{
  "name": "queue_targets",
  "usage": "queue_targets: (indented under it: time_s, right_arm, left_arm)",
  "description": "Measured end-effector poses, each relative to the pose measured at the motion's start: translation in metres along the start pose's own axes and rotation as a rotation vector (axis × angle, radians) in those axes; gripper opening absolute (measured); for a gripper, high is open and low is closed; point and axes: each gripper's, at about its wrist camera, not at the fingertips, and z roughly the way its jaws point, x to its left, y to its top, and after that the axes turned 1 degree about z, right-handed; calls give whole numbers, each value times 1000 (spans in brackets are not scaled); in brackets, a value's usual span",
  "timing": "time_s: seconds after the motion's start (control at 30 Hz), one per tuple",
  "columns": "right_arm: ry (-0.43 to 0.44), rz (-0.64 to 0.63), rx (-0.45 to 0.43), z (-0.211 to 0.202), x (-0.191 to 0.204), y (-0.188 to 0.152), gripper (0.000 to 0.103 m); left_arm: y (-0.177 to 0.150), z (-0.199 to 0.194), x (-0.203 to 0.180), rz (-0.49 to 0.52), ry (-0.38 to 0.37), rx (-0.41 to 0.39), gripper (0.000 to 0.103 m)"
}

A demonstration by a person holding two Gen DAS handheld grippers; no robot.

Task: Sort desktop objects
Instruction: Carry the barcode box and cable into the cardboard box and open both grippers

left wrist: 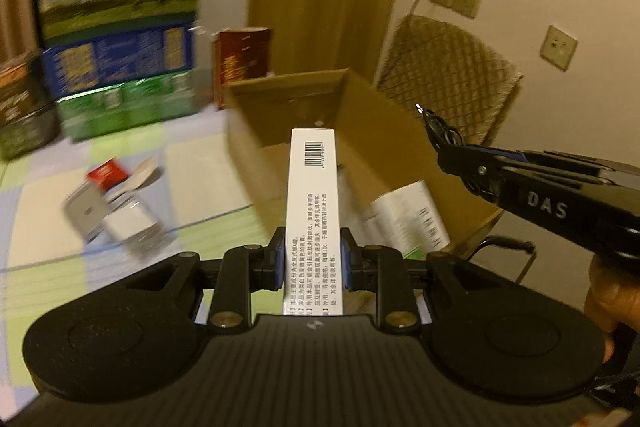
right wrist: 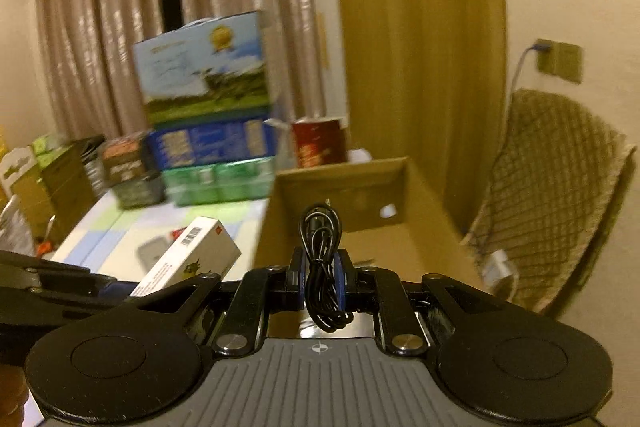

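Left gripper (left wrist: 313, 259) clamps a long white carton (left wrist: 313, 203), projecting forward over the open cardboard box (left wrist: 384, 147) ahead. Right gripper (right wrist: 321, 277), beside it, is closed on a coiled black cable (right wrist: 320, 259) before the same box.

Both wrist views look forward, close over the open cardboard box (left wrist: 360, 131); backgrounds seem shared.

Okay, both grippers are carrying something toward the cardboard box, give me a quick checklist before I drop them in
1. Left gripper shut on the white carton: ok.
2. Right gripper shut on the coiled black cable: ok.
3. Cardboard box open at the top: ok.
4. Carton tip over the box opening: ok.
5. Cable over the box opening: cannot tell.
6. Room left inside beside the paper already there: ok.
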Motion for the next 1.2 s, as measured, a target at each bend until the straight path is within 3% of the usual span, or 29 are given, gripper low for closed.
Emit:
queue_targets:
  time_s: [0.37, 0.73, 0.8, 0.83, 0.87, 1.1, 1.2]
  right_arm:
    - [-17, 38, 17, 26, -50, 7, 11]
    - [48, 98, 73, 47, -58, -3, 12]
    - [42, 119, 57, 45, -60, -2, 33]
    - [43, 130, 47, 43, -60, -1, 54]
    - [43, 139, 40, 41, -61, 0, 61]
    - [31, 163, 38, 25, -58, -1, 63]
    - [36, 161, 44, 19, -49, -3, 66]
  left_arm:
    - [23, 61, -35, 5, -53, 46, 21]
    - [21, 60, -5, -49, 16, 27, 24]
    - [20, 56, 0, -55, 23, 23, 27]
    - [18, 53, 3, -59, 29, 20, 28]
    - [16, 50, 6, -60, 34, 19, 29]
    - [-4, 27, 33, -102, 82, 11, 41]
    - [-15, 14, 46, -119, 104, 19, 42]
